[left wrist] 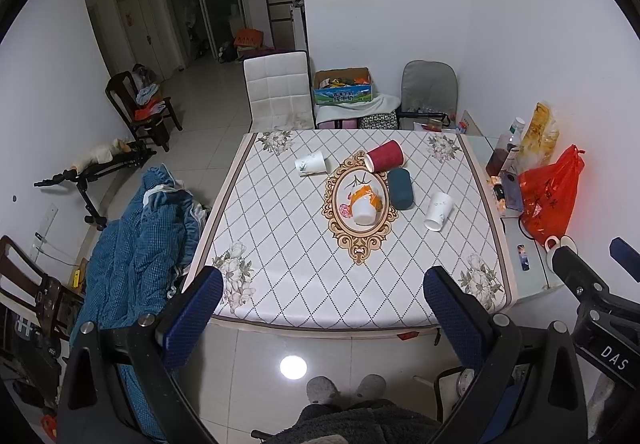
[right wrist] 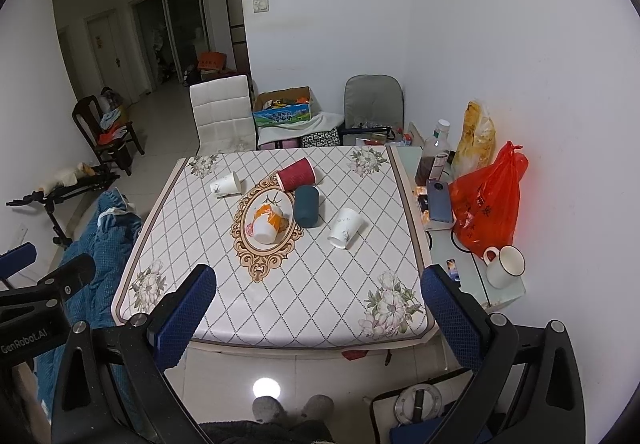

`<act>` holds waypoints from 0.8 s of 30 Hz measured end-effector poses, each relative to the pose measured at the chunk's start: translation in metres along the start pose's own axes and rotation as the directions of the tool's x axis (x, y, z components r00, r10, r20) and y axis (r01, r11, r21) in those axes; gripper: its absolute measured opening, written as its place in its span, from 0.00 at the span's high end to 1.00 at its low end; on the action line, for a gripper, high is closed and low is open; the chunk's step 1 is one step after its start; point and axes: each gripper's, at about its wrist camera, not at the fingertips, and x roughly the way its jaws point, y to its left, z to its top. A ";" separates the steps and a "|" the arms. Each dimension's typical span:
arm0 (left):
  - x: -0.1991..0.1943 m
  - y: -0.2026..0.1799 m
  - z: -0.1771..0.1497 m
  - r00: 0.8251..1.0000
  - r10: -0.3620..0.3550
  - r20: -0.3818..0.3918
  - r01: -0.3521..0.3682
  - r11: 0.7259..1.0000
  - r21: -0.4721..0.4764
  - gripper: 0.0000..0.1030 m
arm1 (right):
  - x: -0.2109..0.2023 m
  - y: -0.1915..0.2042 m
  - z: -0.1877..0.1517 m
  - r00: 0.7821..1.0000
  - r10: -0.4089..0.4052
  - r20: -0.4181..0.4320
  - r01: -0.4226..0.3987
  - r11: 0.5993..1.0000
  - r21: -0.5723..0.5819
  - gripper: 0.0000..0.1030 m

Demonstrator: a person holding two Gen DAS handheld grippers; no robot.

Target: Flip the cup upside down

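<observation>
Several paper cups lie on their sides on the patterned table [left wrist: 288, 284]: a red ribbed cup [left wrist: 385, 156] [right wrist: 296, 173], a dark teal cup [left wrist: 401, 188] [right wrist: 307, 205], an orange-and-white cup [left wrist: 365, 204] [right wrist: 267, 224], a white cup at the right [left wrist: 438, 211] [right wrist: 345, 227] and a white cup at the far left [left wrist: 311, 163] [right wrist: 225, 183]. My left gripper [left wrist: 324, 284] is open and empty, held high before the table's near edge. My right gripper [right wrist: 319, 284] is open and empty, likewise back from the cups.
A glass side table [right wrist: 472, 256] at the right holds a red plastic bag [right wrist: 486, 203], a bottle [right wrist: 432, 153], a phone [right wrist: 439, 199] and a white mug [right wrist: 505, 266]. A white chair [left wrist: 278, 89] stands behind the table. A blue quilt [left wrist: 136, 236] lies left.
</observation>
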 end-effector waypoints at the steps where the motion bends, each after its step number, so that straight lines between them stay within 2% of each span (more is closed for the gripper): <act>1: 0.000 0.000 0.000 1.000 0.000 0.000 0.000 1.000 0.000 0.00 | 0.000 0.000 0.000 1.000 0.000 0.000 0.000 1.000 0.000 0.00; 24: -0.009 -0.009 0.002 1.000 -0.002 0.002 0.002 1.000 -0.003 0.00 | -0.001 0.000 -0.002 1.000 0.001 -0.001 -0.001 1.000 -0.003 0.00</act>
